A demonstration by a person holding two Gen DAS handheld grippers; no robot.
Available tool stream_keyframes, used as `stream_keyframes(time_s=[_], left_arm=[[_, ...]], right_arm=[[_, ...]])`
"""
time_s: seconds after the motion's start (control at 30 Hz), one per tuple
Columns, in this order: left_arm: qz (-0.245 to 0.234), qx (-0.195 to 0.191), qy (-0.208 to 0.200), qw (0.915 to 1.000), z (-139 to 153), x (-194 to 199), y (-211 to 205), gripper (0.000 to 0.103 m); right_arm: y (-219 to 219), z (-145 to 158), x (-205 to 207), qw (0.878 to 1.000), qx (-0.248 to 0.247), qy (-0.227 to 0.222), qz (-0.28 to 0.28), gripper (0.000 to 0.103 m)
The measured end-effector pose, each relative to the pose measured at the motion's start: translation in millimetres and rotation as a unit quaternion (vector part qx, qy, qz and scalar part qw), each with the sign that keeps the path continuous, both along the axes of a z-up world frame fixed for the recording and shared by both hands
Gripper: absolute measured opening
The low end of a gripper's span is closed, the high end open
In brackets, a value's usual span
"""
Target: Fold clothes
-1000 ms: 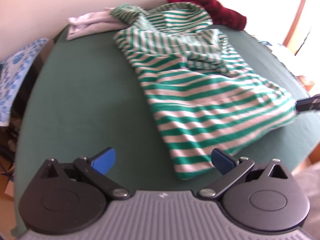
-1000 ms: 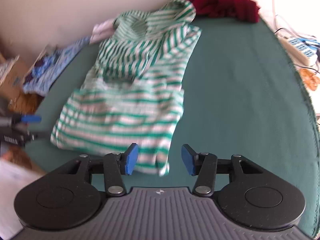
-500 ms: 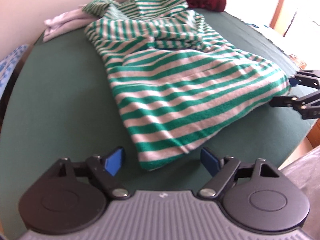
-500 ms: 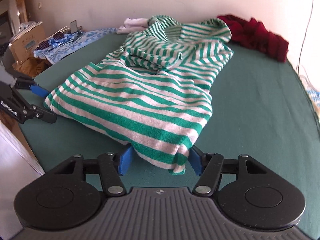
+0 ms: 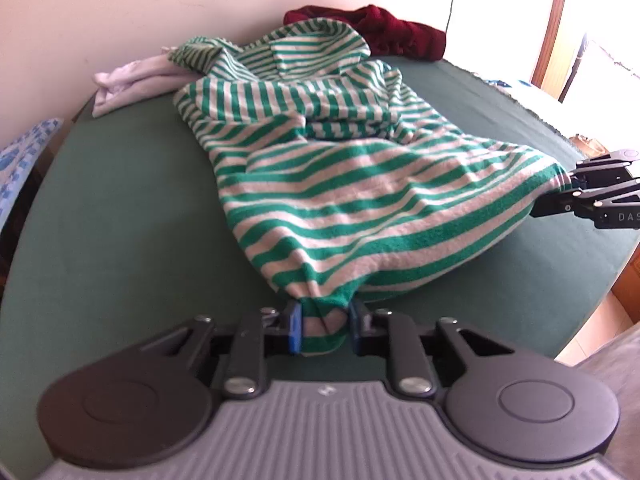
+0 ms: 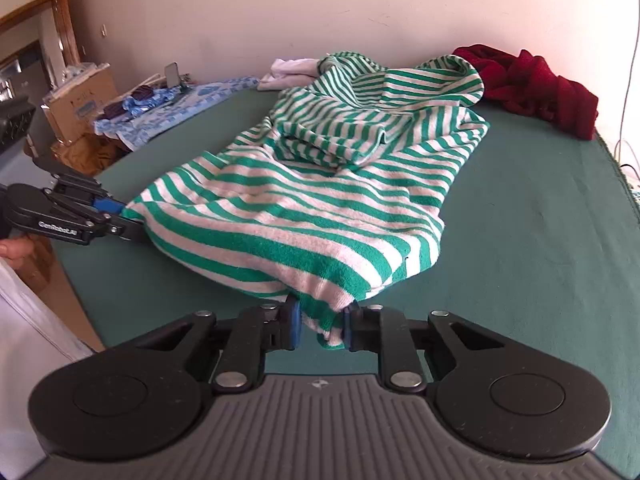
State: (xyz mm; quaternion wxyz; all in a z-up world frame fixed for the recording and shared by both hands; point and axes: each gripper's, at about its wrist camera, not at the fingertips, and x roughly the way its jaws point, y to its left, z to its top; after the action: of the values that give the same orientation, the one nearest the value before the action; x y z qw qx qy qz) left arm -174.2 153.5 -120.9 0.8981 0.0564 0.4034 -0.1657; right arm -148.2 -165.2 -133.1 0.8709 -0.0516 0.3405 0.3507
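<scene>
We see our left tool point(image 5: 322, 330) and right tool point(image 6: 318, 326) each closing on a near corner of the green-striped garment point(image 5: 352, 184) (bunched cloth between the pads), which sprawls across the green desk point(image 5: 120, 220) toward a red garment point(image 6: 536, 84).

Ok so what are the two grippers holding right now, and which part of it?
Each is closing on a near hem corner of the green striped garment: the left gripper on one, the right gripper on the other, fabric bunched between the pads.
</scene>
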Motion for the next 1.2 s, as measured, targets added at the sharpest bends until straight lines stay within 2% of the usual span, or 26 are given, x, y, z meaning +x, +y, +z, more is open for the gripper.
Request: stream_keyframes(time_s=[0.17, 0.3, 0.4, 0.63, 0.87, 1.07, 1.2], left_arm=[[-0.004, -0.025, -0.019, 0.9995, 27.1, -17.1, 8.3, 0.017], [-0.023, -0.027, -0.013, 0.9993, 42.0, -32.0, 12.4, 0.017], [-0.032, -0.041, 0.017, 0.9985, 48.7, -41.2, 22.1, 0.017], [-0.031, -0.047, 0.051, 0.9971, 48.5, -52.3, 27.1, 0.015], [-0.009, -0.001, 0.028, 0.9996, 49.7, -15.3, 22.4, 0.015], [-0.005, 0.017, -0.032, 0.9993, 74.5, 22.5, 20.0, 0.015], [0.002, 0.022, -0.057, 0.9981, 81.1, 56.8, 15.9, 0.015]], right_arm=[[-12.2, 21.7, -4.4, 1.000, 0.015, 0.014, 0.014, 0.017], [-15.5, 33.8, -12.3, 0.999, 0.009, 0.032, 0.032, 0.017], [-17.4, 38.9, -16.5, 0.997, -0.003, 0.057, 0.055, 0.017], [-22.7, 46.5, -13.3, 0.991, -0.013, 0.117, 0.070, 0.017], [-11.4, 49.1, 11.1, 0.995, -0.002, 0.082, 0.058, 0.015], [-12.4, 67.1, 43.3, 0.998, 0.027, 0.047, 0.040, 0.015], [-5.5, 74.3, 70.0, 0.998, 0.044, 0.020, 0.027, 0.015]])
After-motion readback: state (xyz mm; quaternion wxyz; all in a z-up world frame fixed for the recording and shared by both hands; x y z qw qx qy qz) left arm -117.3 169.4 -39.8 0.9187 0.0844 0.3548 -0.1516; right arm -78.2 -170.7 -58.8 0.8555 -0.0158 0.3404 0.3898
